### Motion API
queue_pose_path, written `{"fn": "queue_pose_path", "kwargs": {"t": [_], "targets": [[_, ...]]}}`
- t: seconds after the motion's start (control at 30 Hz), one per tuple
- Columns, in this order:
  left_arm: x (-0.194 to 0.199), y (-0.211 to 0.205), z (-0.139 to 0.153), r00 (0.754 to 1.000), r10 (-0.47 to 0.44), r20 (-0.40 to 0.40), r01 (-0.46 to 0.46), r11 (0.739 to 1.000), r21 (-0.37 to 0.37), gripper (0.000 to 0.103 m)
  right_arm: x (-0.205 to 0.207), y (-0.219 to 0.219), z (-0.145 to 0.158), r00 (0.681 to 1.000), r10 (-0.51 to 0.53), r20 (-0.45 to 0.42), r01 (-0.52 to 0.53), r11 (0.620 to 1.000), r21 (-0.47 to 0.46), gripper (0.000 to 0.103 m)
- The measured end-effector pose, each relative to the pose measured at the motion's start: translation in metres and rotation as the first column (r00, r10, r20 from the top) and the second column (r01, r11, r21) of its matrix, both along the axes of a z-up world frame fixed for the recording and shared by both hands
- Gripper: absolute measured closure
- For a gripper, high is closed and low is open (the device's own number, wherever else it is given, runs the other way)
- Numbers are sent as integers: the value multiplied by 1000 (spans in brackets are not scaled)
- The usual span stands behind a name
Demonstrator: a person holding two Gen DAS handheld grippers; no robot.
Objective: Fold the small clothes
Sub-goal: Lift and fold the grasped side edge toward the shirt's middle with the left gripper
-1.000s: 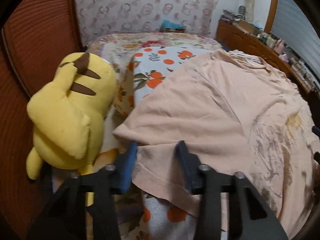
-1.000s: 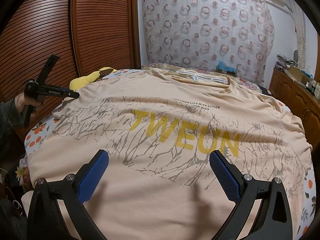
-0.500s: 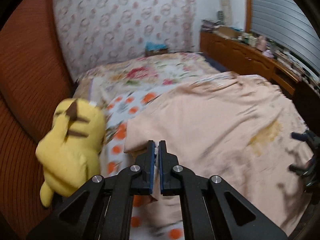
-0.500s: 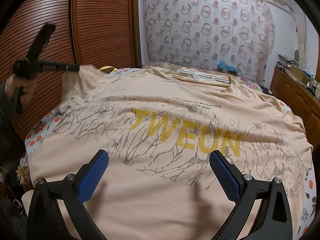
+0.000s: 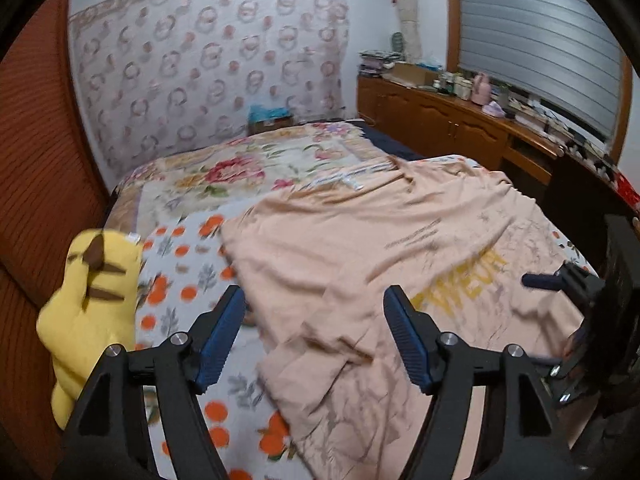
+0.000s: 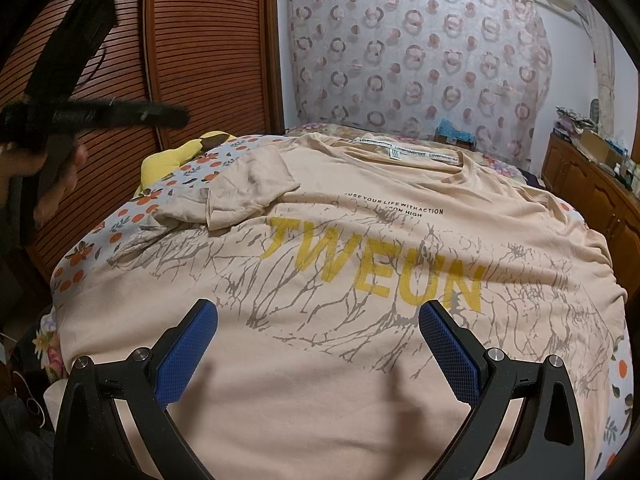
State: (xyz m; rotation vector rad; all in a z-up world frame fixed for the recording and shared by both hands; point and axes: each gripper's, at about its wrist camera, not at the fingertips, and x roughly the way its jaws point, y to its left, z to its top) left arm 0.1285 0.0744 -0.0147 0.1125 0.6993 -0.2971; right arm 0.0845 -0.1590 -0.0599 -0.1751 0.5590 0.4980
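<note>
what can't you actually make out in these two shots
- T-shirt hem: right wrist view, cut off by the bottom edge behind the right tool.
- Small print under the collar: right wrist view, its second line is partly lost in a crease.
- Yellow plush toy: mostly hidden behind the bedding in the right wrist view, blurred in the left.
- Items on the wooden cabinet: too small and blurred in both views.
- Left tool: jaws opening, nothing between them.

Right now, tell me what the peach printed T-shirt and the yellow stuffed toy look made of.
Peach printed T-shirt: thin matte knit, probably cotton jersey; it drapes softly, and its sleeve lies folded. Yellow stuffed toy: fuzzy plush, likely synthetic; rounded, stuffed shape.
</note>
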Motion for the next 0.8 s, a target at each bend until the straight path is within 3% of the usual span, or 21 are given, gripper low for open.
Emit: {"fn": "queue_pose_path", "kwargs": {"t": [0.23,0.43,0.57,0.73,0.77,0.8], "targets": [[-14,38,-46,991,116,-67,-118,992,-32,27,1,-2,1,1000,4,-1,-4,1000,3,3],[-13,55,-77,977,167,-131,-168,986,1,27,4,4,1,999,27,-21,-28,999,-37,23],[-10,59,-89,967,193,-166,-192,981,19,27,7,10,12,997,64,-32,-65,997,-37,43],[-9,59,-92,967,196,-160,-193,981,36,22,18,22,42,993,119,-1,-119,993,-20,51],[-9,57,-93,967,198,-162,-194,980,42,21,21,26,46,991,133,1,-133,991,-19,64],[-7,58,-94,967,198,-161,-194,980,41,19,26,31,49,989,148,3,-148,989,-20,68]]}}
